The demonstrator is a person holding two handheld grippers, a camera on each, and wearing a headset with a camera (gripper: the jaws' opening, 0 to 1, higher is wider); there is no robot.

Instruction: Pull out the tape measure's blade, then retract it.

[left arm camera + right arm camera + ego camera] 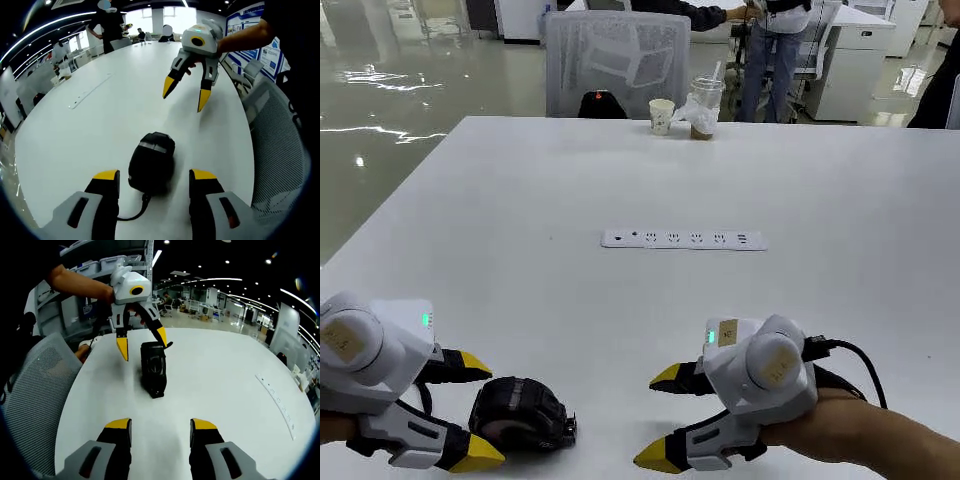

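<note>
A black tape measure (523,411) lies on the white table (650,180) near its front edge, with its blade inside. My left gripper (492,411) is open, and its yellow-tipped jaws stand on either side of the case without touching it. In the left gripper view the tape measure (151,160) sits between my fingers (106,176), with a thin black cord trailing from it. My right gripper (648,420) is open and holds nothing, a short way to the right of the case. From the right gripper view, the tape measure (153,367) lies ahead under the left gripper (143,350).
A white power strip (682,240) lies across the table's middle. A paper cup (662,115) and a plastic cup (705,100) stand at the far edge, with a mesh chair (617,60) behind. People stand in the background. A mesh chair (280,130) is beside the table.
</note>
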